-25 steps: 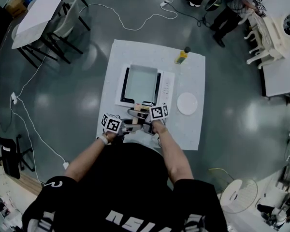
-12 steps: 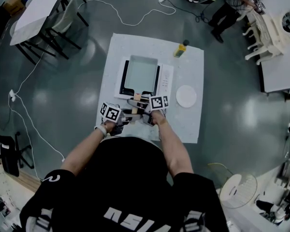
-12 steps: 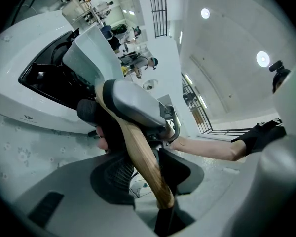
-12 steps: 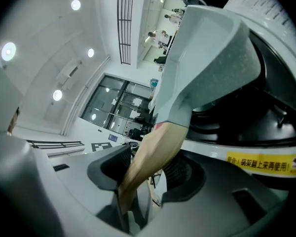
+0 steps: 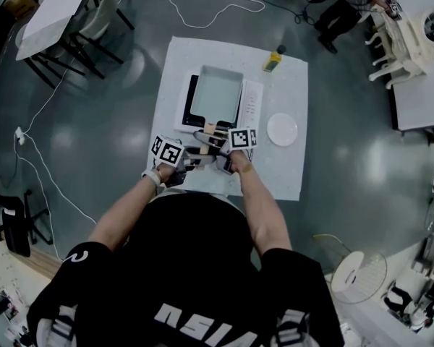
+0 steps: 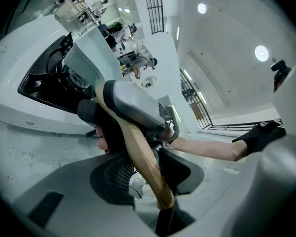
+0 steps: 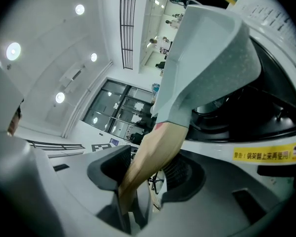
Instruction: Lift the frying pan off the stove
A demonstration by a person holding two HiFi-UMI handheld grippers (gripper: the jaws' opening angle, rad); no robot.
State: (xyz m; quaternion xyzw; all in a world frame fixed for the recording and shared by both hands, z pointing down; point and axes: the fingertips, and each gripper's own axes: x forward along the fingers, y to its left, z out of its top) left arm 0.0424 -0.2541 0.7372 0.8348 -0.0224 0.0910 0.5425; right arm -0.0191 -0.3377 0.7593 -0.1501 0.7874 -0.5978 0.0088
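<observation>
Left gripper (image 5: 193, 160) and right gripper (image 5: 217, 144) still clamp the handle (image 5: 209, 131) of the frying pan (image 5: 217, 92)

Glossy grey floor (image 5: 362, 165), white side table (image 5: 54, 13), ceiling spotlights (image 6: 261, 53)

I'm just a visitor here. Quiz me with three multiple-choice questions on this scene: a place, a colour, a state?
1. Where is the white plate? A. floor B. table, right of the stove C. chair
2. What colour is the handle of the frying pan? A. black B. light wood C. red
3. What are the left gripper and right gripper doing? A. both shut on the handle B. both open, empty C. holding the plate
B, it sits beside the stove; B, both gripper views show wood; A, each gripper view shows jaws clamping the handle.
</observation>
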